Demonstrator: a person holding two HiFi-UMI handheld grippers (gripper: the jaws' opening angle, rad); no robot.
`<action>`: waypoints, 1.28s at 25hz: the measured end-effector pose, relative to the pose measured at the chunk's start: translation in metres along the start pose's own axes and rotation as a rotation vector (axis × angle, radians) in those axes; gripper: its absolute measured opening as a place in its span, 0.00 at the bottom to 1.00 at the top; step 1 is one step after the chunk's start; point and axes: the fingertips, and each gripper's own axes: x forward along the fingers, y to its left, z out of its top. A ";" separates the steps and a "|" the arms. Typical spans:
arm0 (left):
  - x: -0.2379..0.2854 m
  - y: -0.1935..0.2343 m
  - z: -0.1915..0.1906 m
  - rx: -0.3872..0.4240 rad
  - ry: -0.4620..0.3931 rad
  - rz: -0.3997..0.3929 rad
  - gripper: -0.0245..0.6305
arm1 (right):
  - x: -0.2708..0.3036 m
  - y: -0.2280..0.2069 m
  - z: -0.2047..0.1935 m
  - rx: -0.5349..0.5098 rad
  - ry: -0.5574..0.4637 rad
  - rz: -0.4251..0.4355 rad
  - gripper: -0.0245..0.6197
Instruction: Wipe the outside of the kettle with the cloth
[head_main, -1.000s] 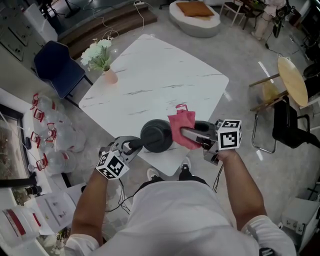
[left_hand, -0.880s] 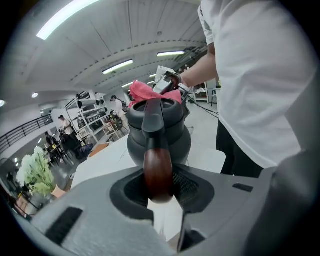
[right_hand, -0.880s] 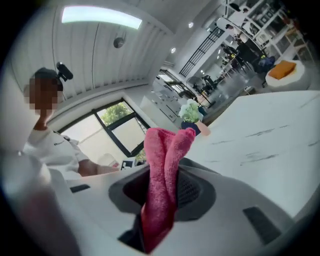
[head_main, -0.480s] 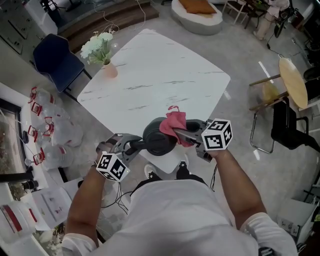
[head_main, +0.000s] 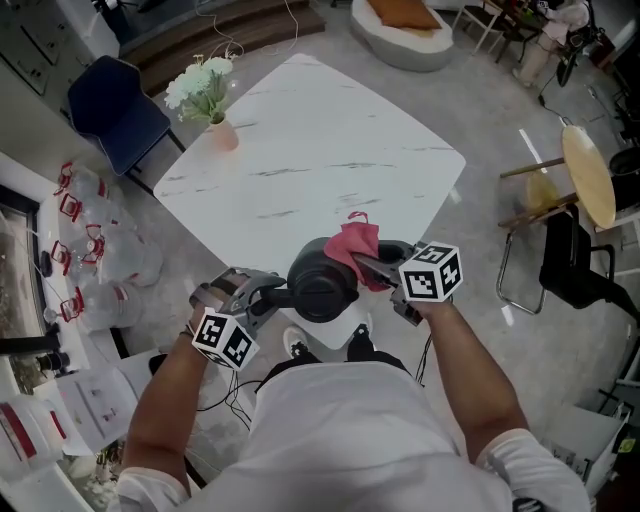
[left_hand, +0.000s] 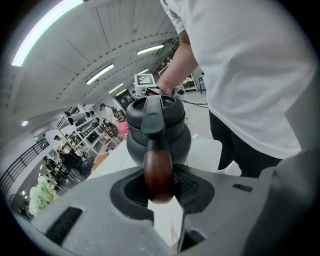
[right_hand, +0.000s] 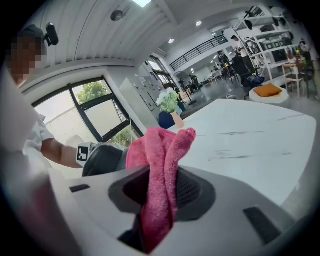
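- The kettle (head_main: 320, 288), at the near corner of the table (head_main: 320, 150), is clamped by its handle (left_hand: 158, 172) in the left gripper (head_main: 262, 294).
- The pink cloth (right_hand: 159, 175) is clamped in the right gripper (head_main: 378, 268), against the kettle's side.

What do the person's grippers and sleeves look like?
The left gripper and right gripper are grey, with dark ribbed pads. Each bears a white cube with black square markers. The shirt is white, short-sleeved. Thin dark cables hang below the wrists.
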 end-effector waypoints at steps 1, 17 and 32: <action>0.000 0.000 0.001 0.003 0.000 -0.001 0.19 | 0.002 -0.003 -0.002 -0.002 0.010 -0.008 0.21; 0.004 0.004 0.009 0.038 0.014 -0.013 0.19 | 0.041 -0.081 -0.041 0.093 0.181 -0.087 0.21; 0.010 0.005 0.020 0.153 0.034 -0.049 0.19 | -0.014 -0.055 0.026 -0.322 0.224 -0.198 0.21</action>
